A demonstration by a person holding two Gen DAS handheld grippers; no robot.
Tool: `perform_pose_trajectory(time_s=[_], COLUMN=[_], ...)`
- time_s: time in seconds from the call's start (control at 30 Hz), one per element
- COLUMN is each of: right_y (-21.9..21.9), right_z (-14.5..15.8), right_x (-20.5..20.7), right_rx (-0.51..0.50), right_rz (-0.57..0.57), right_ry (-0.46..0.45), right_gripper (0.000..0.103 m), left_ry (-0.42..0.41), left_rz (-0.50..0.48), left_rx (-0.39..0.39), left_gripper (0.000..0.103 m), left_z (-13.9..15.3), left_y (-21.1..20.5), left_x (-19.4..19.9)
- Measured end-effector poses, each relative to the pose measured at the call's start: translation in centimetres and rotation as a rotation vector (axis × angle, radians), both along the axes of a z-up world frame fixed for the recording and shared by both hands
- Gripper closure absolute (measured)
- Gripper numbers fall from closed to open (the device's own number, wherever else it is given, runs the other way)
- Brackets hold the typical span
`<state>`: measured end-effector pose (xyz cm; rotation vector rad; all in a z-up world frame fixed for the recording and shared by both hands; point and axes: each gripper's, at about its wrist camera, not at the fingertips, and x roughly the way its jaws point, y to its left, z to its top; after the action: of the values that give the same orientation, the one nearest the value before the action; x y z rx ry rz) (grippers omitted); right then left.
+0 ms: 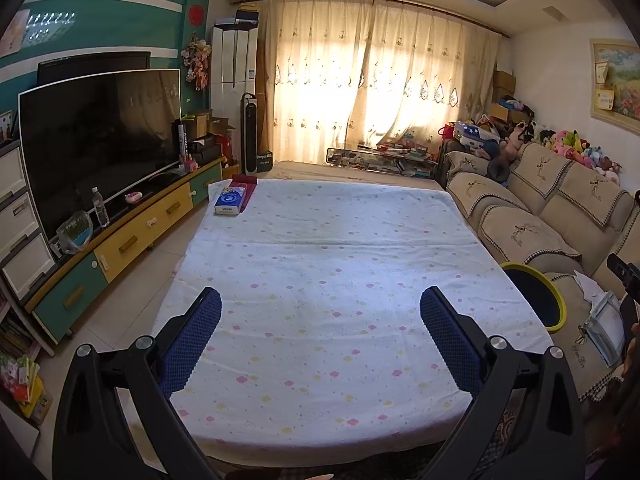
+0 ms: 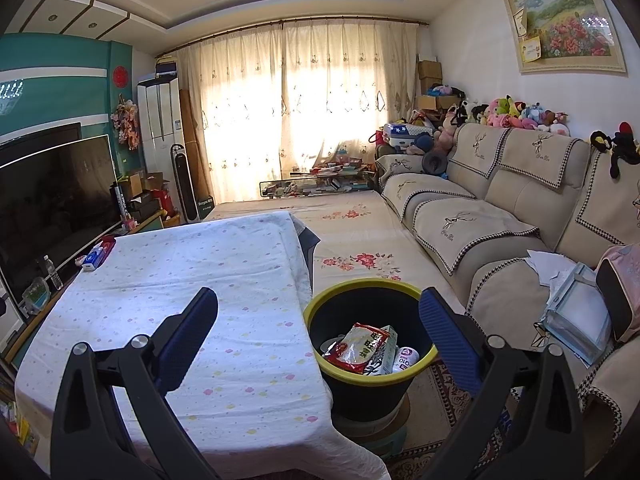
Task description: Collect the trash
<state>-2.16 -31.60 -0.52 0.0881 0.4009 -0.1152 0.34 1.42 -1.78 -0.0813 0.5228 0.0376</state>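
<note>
Hovering nearest: left gripper (image 1: 320,312), jaws spread wide, empty, levelled over the spotted cloth of the worktop (image 1: 320,264).
Right gripper (image 2: 318,312): likewise wide apart and empty, held above the worktop's right edge and the bin.
Bin (image 2: 320,384): black, yellow-rimmed, upright, mouth upward, standing on the floor just beside the worktop; in the left view only a cut-off arc of its rim shows.
Trash in bin: red-and-white packet (image 2: 356,346), long axis tilted up toward the right; white carton (image 2: 386,356) and cup (image 2: 406,358) partly hidden beneath.
Tissue pack (image 1: 230,200): far left corner, long axis pointing away.
Sofa (image 2: 472,220): along the right, papers hard to make out.
</note>
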Motion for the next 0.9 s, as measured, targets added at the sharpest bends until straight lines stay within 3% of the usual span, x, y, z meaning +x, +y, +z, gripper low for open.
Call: perform_pose_trajectory(time_s=[0.9], right_y=[0.4], right_z=[-0.71], right_x=[0.34], right_rx=[0.01], right_rz=[0.003], right_ry=[0.012], right_gripper=[0.007], left_ry=[0.029], left_rz=[-0.015], left_rx=[-0.002], left_gripper=[0.005], left_z=[-0.94], left_y=[0.22], left_x=[0.83])
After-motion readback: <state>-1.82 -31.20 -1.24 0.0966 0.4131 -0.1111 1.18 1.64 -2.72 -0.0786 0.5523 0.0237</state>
